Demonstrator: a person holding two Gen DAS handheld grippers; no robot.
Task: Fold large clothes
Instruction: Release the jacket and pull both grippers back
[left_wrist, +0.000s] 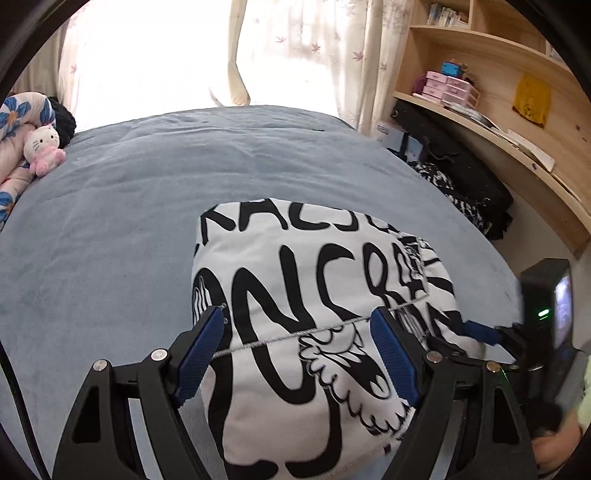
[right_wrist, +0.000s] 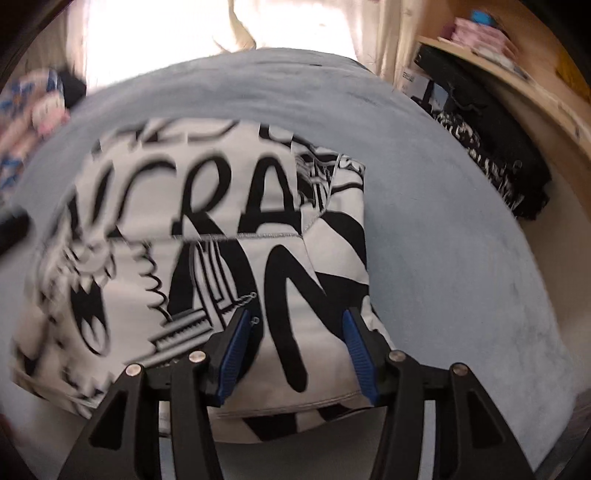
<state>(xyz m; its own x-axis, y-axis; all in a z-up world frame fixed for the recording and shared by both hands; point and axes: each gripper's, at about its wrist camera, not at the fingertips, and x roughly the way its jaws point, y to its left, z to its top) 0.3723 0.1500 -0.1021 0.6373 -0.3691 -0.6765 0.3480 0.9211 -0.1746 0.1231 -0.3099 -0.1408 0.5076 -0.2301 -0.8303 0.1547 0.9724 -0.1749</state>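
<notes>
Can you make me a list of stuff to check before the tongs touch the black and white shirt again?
1. Left tongs open, nothing pinched: ok.
2. Right tongs open, nothing pinched: ok.
3. Shirt lying folded on the blue blanket: ok.
4. Shirt edges lined up neatly: cannot tell, the right view is blurred.
5. Plush cat far from the shirt: ok.
6. Blanket bare around the shirt: ok.

The folded white garment (left_wrist: 295, 295) carries big black print: "ONCR" across its middle in the left wrist view, "CRA" in the right wrist view (right_wrist: 229, 206); the row at its far edge is cut off, unreadable
</notes>
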